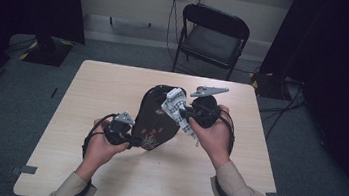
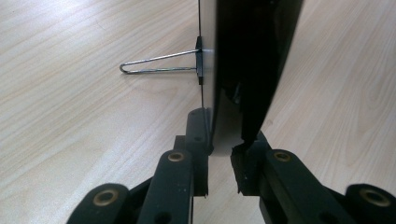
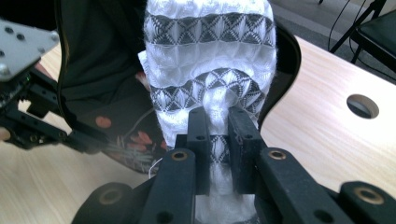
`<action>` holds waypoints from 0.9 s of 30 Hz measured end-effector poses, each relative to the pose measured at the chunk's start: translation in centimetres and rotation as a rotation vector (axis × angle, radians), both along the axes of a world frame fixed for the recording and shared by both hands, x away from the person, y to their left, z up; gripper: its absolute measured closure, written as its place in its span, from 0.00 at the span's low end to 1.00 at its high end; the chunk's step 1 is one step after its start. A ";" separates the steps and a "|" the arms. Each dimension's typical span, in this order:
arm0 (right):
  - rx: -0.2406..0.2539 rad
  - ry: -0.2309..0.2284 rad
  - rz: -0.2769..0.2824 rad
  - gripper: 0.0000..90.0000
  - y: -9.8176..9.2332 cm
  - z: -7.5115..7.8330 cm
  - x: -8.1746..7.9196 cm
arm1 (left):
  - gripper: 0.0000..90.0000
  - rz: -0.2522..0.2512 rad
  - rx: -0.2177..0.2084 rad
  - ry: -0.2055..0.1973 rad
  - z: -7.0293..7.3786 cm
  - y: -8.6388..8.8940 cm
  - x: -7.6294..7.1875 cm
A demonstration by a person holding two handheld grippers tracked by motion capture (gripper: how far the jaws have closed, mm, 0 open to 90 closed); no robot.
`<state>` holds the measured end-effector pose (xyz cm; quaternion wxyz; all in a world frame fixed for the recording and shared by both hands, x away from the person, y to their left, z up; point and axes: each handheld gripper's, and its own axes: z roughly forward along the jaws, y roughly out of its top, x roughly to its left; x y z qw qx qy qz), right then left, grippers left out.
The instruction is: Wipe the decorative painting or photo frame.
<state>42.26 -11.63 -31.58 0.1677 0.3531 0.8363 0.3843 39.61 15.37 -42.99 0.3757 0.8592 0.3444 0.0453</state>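
At 8 o'clock on the bench (image 1: 102, 180), left gripper (image 1: 133, 142) pinches the lower edge of a black bag (image 1: 152, 115). Left gripper view: jaws clamped on the bag's thin rim, bag wall rising from them toward 12 o'clock. A wire binder-clip handle (image 2: 156, 64) sticks out from the bag wall toward 9 o'clock, lying just over the bench surface.

Bench centre: the bag stands upright, slightly tilted, mouth up, red floral print (image 1: 150, 134) on its lower face. Its base sits on the bench near the left gripper.

At 2 o'clock from the bag, right gripper (image 1: 182, 113) is pressed together on a white cloth (image 1: 174, 103) with grey-black triangle bands. Right gripper view: jaws pinch a bunched fold of the cloth (image 3: 210, 84); the rest fans upward toward 12 o'clock, in front of the bag's open mouth. Cloth hangs at the bag's upper rim, touching it, clear of the bench.

Right hand (image 1: 213, 135) holds that gripper raised above the bench; grey three-cornered plate (image 1: 209, 91) on top.

Past the bench at 12 o'clock: a black chair (image 1: 212, 37). A round hole (image 3: 363, 105) in the bench top shows at 3 o'clock in the right gripper view.
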 end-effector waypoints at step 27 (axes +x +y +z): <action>-0.048 0.164 0.014 0.90 1.1 -10.4 -0.9 | 0.87 0.010 -0.008 -0.007 -0.1 0.0 0.0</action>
